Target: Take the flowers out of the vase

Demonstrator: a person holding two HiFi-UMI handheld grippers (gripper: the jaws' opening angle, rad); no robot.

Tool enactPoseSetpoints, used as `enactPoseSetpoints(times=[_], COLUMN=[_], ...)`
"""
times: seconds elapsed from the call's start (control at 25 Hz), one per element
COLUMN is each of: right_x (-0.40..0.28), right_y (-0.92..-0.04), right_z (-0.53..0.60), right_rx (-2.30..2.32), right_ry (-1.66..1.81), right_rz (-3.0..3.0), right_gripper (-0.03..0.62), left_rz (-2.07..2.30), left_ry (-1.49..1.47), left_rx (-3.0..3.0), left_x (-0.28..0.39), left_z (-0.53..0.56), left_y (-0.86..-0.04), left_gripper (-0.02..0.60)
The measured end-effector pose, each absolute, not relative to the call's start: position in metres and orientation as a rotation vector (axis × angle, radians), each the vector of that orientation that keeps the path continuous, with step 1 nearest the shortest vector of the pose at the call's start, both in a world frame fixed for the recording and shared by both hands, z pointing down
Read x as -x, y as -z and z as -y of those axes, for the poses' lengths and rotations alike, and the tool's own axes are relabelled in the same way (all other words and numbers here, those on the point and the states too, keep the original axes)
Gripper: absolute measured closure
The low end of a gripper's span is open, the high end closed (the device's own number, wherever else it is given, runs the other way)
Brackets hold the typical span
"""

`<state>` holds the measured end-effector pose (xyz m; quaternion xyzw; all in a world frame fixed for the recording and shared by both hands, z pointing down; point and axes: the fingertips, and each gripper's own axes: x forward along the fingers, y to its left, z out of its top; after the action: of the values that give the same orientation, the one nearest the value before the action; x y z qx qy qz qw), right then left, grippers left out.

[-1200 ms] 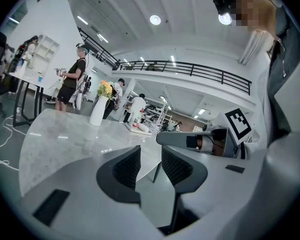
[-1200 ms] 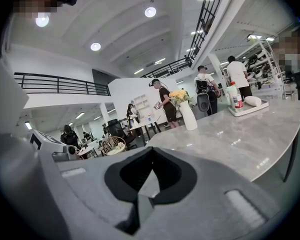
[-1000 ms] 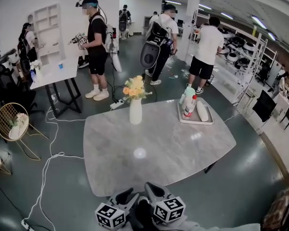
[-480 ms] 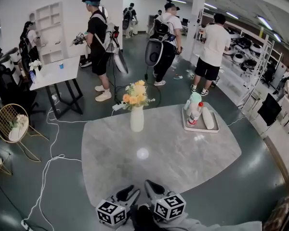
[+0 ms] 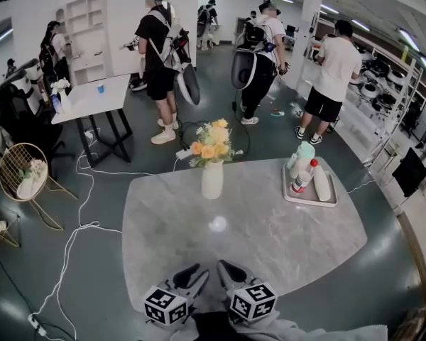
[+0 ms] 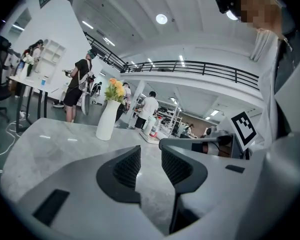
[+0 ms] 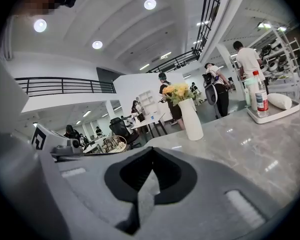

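Head view: flowers (image 5: 211, 143) look light and crushable; I'd pinch them just above the vase (image 5: 212, 181) rim; left gripper (image 6: 151, 161) parted and empty, right gripper (image 7: 150, 151) closed on nothing.

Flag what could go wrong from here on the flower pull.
1. The vase is slim and stands unsupported on the table; tugging the flowers sideways could tip it.
2. The right tongs are shut and the left tongs are barely apart; unless opened, they may shove the flowers rather than grip them.
3. The bottles on the tray stand right of the vase; a wide sweep might knock them.
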<state>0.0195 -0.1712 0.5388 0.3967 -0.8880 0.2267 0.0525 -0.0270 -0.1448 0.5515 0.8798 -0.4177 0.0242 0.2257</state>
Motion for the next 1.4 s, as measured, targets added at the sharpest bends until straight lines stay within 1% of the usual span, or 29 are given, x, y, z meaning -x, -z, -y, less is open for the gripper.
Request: enactPoseSetpoints(times=[0.36,0.76,1.04,1.4], right_x=[-0.018,-0.013,-0.018,-0.02], right_y=[-0.568,-0.577,-0.572,-0.545], right_z=[0.196,0.21,0.222,0.242], right_rx=[-1.172,-1.184,-1.237,-1.266], right_ry=[-0.781,-0.844,-0.869,-0.833], right_rz=[2.663,2.649,2.619,2.642], right_gripper=[0.594,0.594,0.594,0.594], left_rz=[1.179,1.151,1.113,1.077], left_ry=[-0.075,-0.102,-0.116,-0.109], left_rx=[-2.392,-2.366,-2.368,-2.401], left_x=[0.031,0.032,0.031,0.036], left_z=[0.175,0.186,0.197,0.22], left_y=[-0.564,-0.571,-0.565,-0.549], left_gripper=[0.453,0.451,0.452,0.451])
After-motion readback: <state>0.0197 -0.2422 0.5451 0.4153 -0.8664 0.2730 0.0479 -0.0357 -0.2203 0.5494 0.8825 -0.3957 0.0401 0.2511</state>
